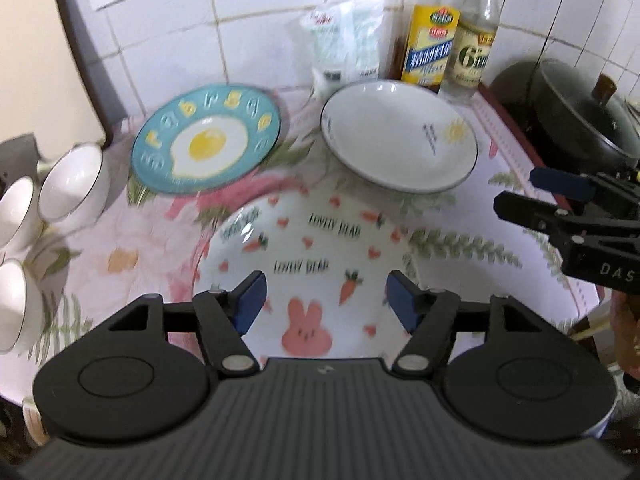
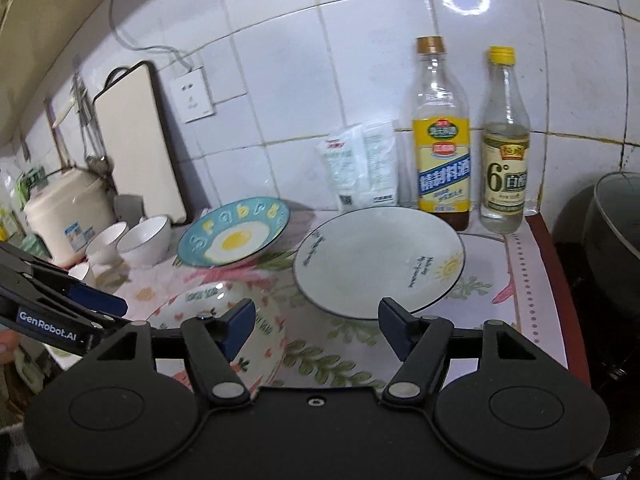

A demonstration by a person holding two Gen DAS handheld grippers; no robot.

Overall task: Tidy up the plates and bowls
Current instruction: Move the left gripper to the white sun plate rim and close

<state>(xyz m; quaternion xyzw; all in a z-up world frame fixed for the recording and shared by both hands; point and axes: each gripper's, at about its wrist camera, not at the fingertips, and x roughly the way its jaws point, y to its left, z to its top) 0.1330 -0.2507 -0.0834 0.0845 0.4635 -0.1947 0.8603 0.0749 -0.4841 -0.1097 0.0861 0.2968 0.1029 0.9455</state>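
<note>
A rabbit-and-carrot plate (image 1: 312, 256) lies nearest on the flowered cloth, under my open, empty left gripper (image 1: 325, 300); it also shows in the right wrist view (image 2: 208, 312). A white plate with a sun (image 1: 396, 136) (image 2: 376, 260) lies behind right, and a blue fried-egg plate (image 1: 208, 136) (image 2: 236, 232) behind left. Three white bowls (image 1: 72, 184) stand at the left edge; two show in the right wrist view (image 2: 144, 240). My right gripper (image 2: 316, 328) is open and empty, just short of the white plate's near rim; it shows at the right in the left wrist view (image 1: 520, 192).
Two bottles (image 2: 442, 136) (image 2: 506, 140) and a plastic packet (image 2: 360, 168) stand against the tiled wall. A dark pot (image 1: 580, 116) sits at the right on the stove. A cutting board (image 2: 136, 144) and a rice cooker (image 2: 68, 212) stand at the left.
</note>
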